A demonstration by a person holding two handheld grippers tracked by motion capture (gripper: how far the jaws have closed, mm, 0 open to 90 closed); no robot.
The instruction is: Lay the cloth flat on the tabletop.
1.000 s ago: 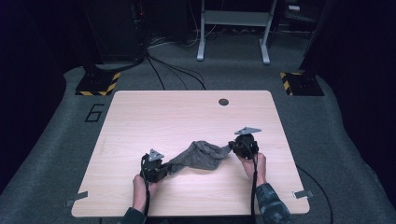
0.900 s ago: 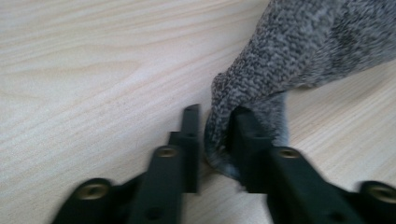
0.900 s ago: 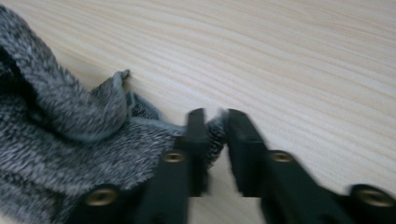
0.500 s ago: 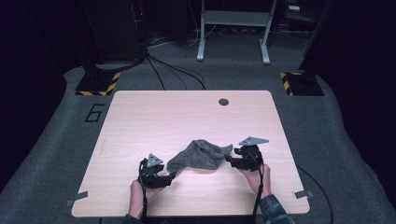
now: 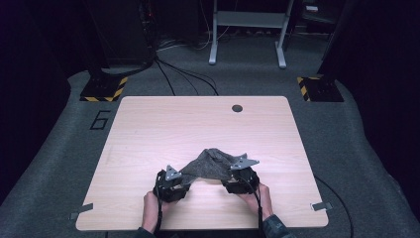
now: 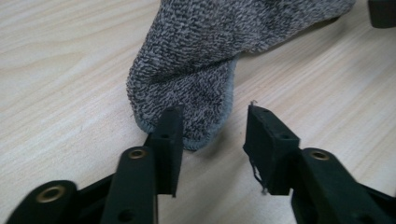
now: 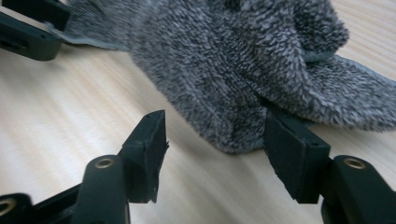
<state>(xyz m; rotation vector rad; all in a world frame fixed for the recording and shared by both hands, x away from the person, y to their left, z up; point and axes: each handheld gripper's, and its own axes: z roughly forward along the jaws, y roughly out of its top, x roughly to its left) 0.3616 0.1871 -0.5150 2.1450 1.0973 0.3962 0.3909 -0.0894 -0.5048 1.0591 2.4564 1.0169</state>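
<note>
The grey cloth (image 5: 210,166) lies bunched near the surface's (image 5: 148,129) six o'clock edge, long axis nine to three. My left gripper (image 6: 212,128) is spread at its end, my right gripper (image 7: 215,135) spread around the other; neither pinches it.

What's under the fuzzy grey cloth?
The wooden table lies under the cloth. The cloth is bunched up, so anything tucked beneath its middle is covered and cannot be seen.
</note>
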